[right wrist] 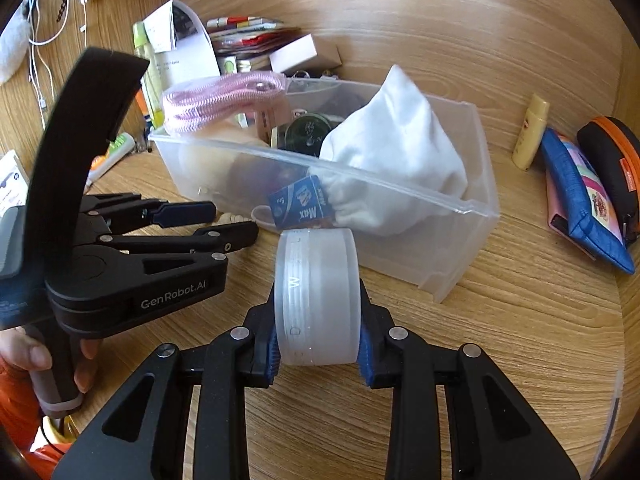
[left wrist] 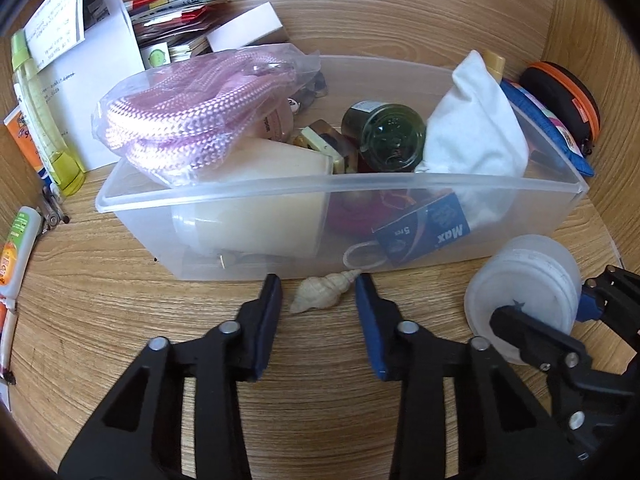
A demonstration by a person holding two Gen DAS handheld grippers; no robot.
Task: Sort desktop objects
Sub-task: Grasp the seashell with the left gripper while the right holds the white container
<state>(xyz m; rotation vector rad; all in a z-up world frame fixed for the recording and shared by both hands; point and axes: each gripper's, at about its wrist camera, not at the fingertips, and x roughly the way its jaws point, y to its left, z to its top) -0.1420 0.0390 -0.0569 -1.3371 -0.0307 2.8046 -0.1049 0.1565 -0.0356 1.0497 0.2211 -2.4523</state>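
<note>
Seashell point(left wrist: 325, 291) lying on the desk point(left wrist: 120, 320) against the clear bin point(left wrist: 256, 200)

The left gripper point(left wrist: 318, 304) is straddling it, fingers part-open and not touching; the right gripper point(right wrist: 318, 354) is clamping a frosted plastic jar point(right wrist: 318, 296) just beside the bin.

Both wrist cameras look steeply down from close above the desk point(left wrist: 120, 320), sharing the clear bin point(left wrist: 340, 204) (right view sits further right).
</note>
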